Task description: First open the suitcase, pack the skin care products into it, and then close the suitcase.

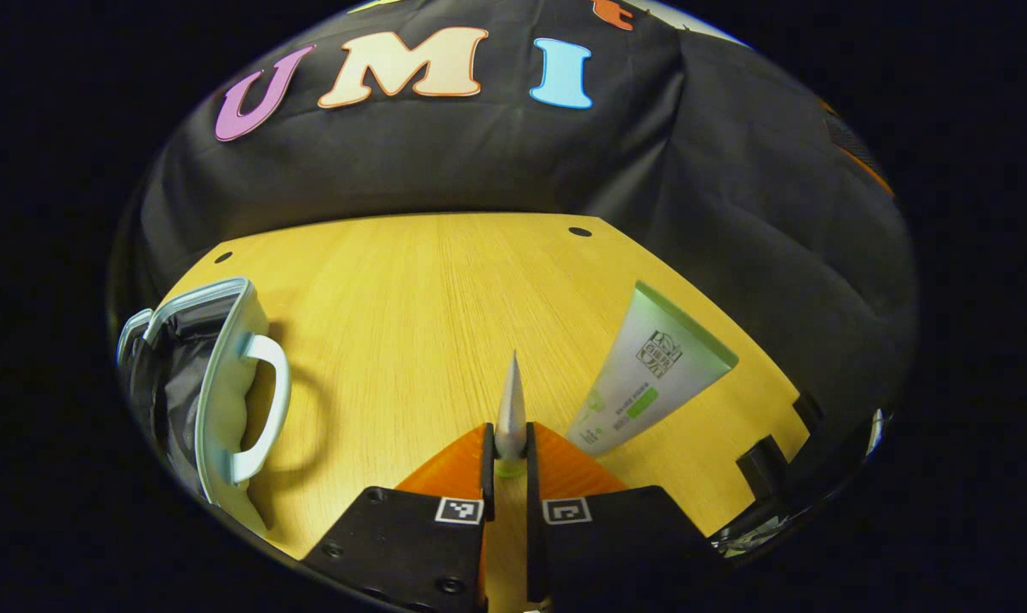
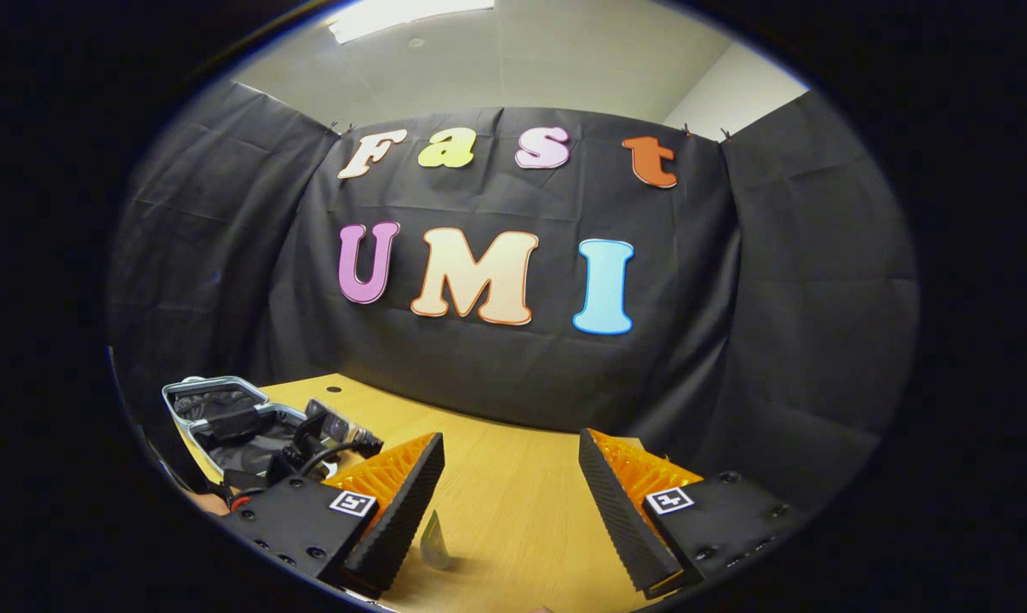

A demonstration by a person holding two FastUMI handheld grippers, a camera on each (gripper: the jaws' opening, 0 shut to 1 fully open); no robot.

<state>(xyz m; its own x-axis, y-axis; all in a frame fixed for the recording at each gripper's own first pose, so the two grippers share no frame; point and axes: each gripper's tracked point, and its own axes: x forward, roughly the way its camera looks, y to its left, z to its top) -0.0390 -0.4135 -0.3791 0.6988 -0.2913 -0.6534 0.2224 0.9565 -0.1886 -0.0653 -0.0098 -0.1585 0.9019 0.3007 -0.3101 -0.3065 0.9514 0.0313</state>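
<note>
In the left gripper view, the suitcase (image 1: 215,383) sits far to the left of the fingers. It stands open on the wooden table (image 1: 411,323), and its pale handle (image 1: 266,409) points toward the fingers. The dark lining shows inside it. The left gripper (image 1: 510,451) is at the bottom middle. Its two fingers are close together and squeeze a thin silver tube (image 1: 510,409) between them. The tube is seen edge on, so it looks like a thin spike pointing up and away from the fingers. Just to the right of the fingers lies a white and green tube (image 1: 650,375). It rests flat on the table, near the fingers but not touching them, and its wide green end points away to the right.

In the right gripper view, the open suitcase (image 2: 224,417) is far off to the left of the fingers, at the far side of the table (image 2: 513,511). The other gripper (image 2: 335,434) shows in front of it. The right gripper (image 2: 513,502) has its fingers wide apart, with bare table between them. A small silver thing (image 2: 435,541) shows just beside the left finger, low down. I cannot tell what it is.
</note>
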